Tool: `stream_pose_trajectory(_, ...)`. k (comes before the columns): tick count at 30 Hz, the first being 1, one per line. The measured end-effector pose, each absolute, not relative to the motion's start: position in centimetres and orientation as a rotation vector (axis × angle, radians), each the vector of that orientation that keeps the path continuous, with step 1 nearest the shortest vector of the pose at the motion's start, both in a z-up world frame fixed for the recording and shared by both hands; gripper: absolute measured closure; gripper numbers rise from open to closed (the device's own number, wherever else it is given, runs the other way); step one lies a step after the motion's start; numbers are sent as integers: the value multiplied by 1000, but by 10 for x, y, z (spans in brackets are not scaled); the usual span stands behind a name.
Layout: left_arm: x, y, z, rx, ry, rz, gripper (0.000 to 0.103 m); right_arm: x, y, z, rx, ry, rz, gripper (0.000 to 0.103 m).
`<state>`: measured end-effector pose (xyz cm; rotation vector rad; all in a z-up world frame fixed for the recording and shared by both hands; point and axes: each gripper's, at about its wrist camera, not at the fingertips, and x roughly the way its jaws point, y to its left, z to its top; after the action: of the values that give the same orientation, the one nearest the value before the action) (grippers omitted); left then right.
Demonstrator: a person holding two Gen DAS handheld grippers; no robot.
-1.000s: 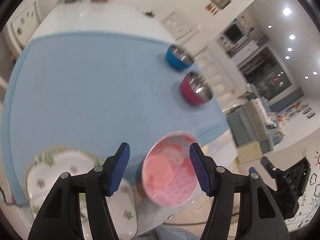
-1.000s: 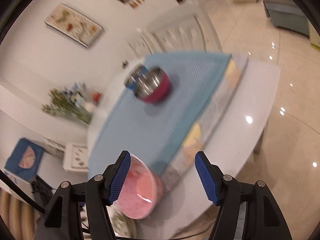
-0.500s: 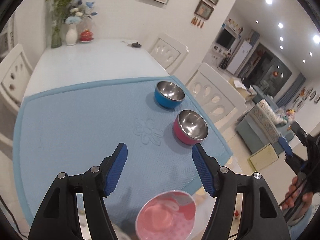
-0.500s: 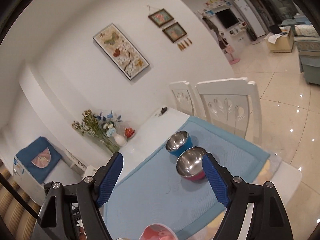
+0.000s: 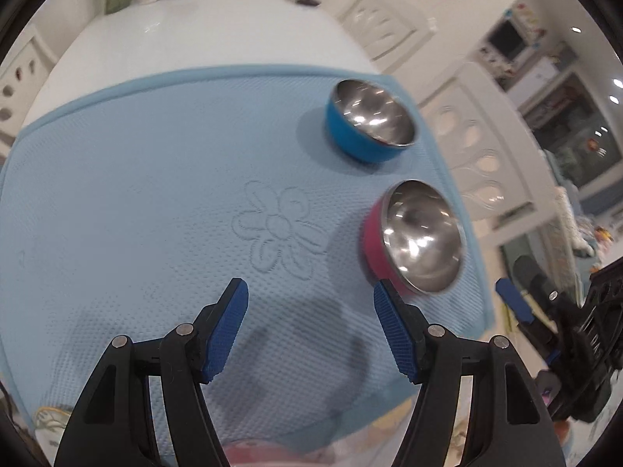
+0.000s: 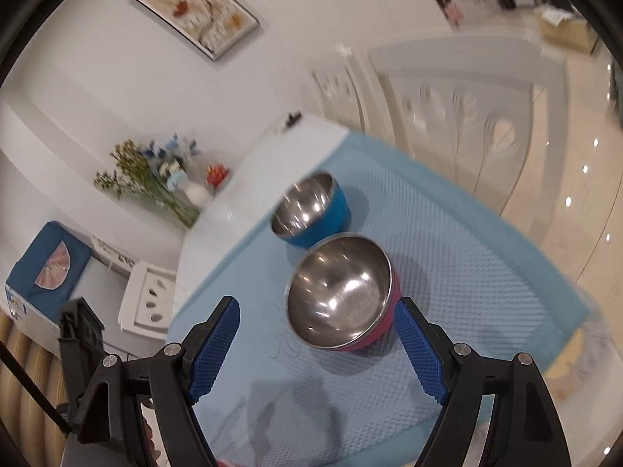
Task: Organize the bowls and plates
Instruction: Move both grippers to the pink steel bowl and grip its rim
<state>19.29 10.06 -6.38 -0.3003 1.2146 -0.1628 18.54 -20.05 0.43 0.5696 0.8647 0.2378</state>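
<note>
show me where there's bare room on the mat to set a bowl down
The widest free patch is the mat left of the embossed flower, out to its left edge. The strip ahead of the left gripper is bare too. The right side is crowded: blue bowl and pink bowl.

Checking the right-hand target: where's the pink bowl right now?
On the blue mat, the pink bowl sits just ahead of the open right gripper, with the blue bowl right behind it, toward the flower vase.

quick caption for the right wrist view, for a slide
Open right tongs approach the pink steel bowl on the blue mat, blue bowl behind it.
</note>
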Motion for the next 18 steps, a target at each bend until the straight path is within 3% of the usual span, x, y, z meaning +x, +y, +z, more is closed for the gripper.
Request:
stream_pose_trajectory(9, 216, 87, -101, -347, 1334, -104, 38, 244, -207, -74, 727, 1031, 274, 22)
stream_pose_trajectory(18, 225, 81, -122, -413, 1377, -104, 38, 265, -205, -102, 738, 1092, 307, 22)
